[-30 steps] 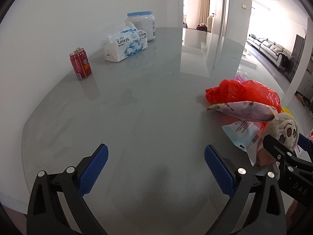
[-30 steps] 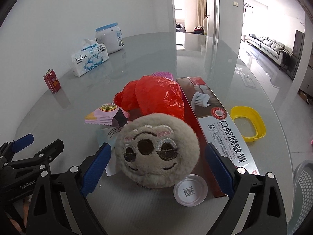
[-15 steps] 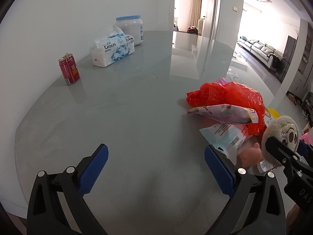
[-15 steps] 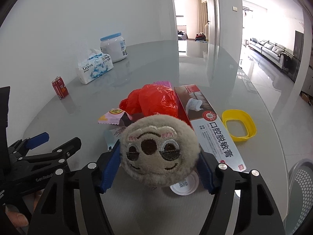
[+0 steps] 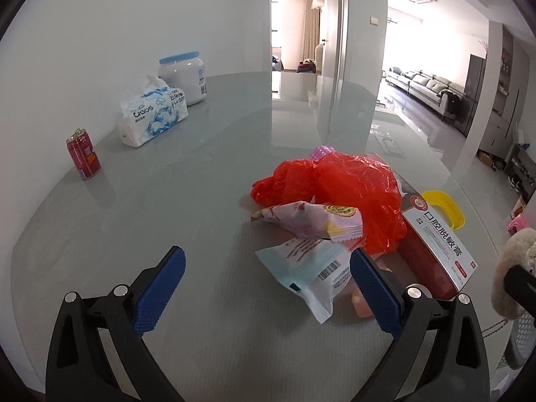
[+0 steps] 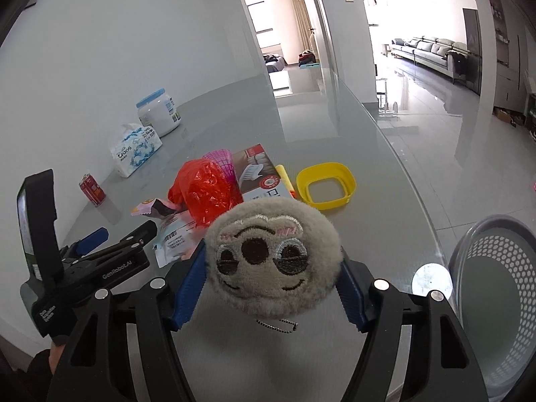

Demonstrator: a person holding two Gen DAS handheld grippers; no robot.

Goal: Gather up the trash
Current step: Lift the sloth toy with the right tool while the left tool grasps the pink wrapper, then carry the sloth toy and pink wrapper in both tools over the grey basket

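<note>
hiding tabletop behind plush toy (image 6: 273,256)

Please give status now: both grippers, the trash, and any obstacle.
Right gripper shut on plush, above table. Left gripper open, empty. Bin at right, path clear. Wrappers and red bag not collected.

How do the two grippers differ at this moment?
The right gripper is shut on the plush toy, lifted off the table; the left gripper is open and holds nothing. The right is beside the grey basket; the left points at the white wrapper in the trash pile. Both have black frames and blue pads.
</note>
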